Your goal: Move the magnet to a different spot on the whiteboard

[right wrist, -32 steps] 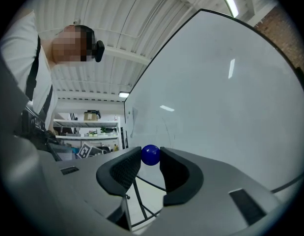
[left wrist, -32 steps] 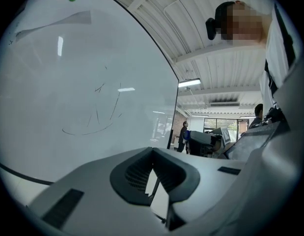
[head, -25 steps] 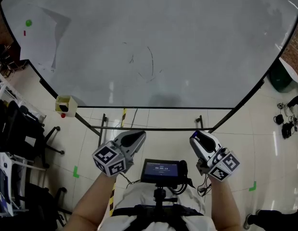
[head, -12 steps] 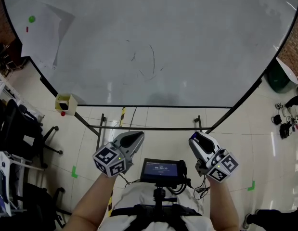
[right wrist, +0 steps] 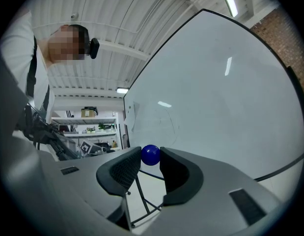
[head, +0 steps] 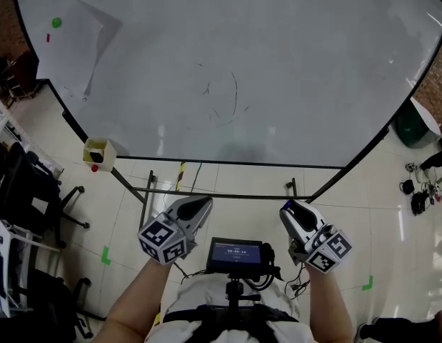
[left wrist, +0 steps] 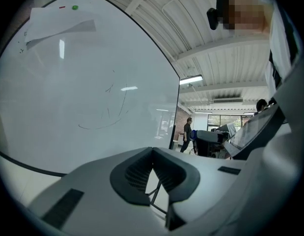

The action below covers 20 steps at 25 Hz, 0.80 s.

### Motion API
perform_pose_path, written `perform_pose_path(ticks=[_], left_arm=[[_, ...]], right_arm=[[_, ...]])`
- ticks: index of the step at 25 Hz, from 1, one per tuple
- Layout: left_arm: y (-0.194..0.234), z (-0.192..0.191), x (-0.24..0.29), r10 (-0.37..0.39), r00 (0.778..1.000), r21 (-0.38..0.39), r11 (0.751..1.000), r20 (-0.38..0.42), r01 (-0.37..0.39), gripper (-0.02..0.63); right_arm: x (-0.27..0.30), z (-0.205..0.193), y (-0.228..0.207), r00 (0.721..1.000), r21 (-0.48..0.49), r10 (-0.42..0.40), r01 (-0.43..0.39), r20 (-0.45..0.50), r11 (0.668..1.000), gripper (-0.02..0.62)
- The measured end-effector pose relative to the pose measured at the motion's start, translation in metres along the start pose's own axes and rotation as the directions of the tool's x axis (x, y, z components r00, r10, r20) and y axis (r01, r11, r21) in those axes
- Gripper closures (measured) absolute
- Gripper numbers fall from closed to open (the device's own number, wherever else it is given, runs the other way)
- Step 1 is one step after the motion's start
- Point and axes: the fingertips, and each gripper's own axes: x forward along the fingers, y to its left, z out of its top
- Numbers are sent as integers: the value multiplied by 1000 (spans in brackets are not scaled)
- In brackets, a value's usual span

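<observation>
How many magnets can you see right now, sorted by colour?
Green magnet: 1, at the paper edge
Blue magnet: 1, gripped in the right gripper
Small red piece, maybe a magnet: 1, at the paper edge
Total: 3

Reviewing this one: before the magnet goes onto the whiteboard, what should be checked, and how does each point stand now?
1. Magnet held: ok. The blue magnet sits pinched between the right gripper jaw tips.
2. Left gripper free: ok. Its jaws are together with nothing in them.
3. Bare spot available: ok. The whiteboard is blank right of the pen marks.
4. Magnet at the board: not ok. In the head view both grippers sit below its lower edge.
5. Paper sheet under the green magnet: ok, far at upper left.
6. Firmness of grip: cannot tell.
</observation>
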Motion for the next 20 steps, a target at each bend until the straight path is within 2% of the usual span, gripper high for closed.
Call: perform_pose_path(ticks=[11, 16, 20], left_arm=[[21, 6, -16, 24, 999, -28, 999, 34, -23, 572], [29, 16, -18, 21, 998, -25, 1000, 52, -19, 572], [31, 24, -17, -2, 998, -16, 1000, 65, 3, 572]], right_arm=[[21, 12, 2, 1000, 12, -7, 6, 28, 1000, 442], [28, 34, -8, 997, -5, -61, 61, 51, 998, 442], [34, 52, -15, 993, -69, -110, 112, 39, 991, 443]])
